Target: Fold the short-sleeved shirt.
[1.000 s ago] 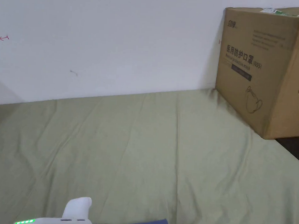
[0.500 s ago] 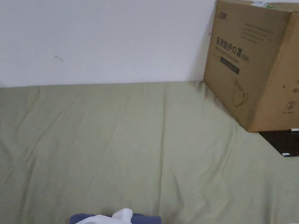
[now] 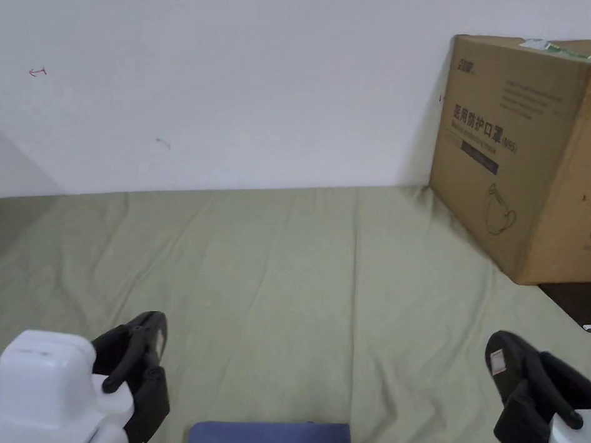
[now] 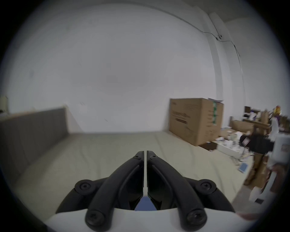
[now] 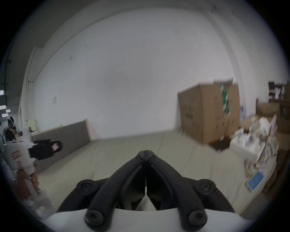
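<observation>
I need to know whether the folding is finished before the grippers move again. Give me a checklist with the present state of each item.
1. Left gripper jaws together, holding nothing: ok.
2. Right gripper jaws together, holding nothing: ok.
3. Both grippers off the blue folded shirt: ok.
4. Shirt lying flat on the wrinkled green bedsheet: ok for the visible part.
5. Whole shirt folded neatly: cannot tell, cut off by the head view's lower edge.
6. Large brown cardboard box apart from the shirt: ok.
</observation>
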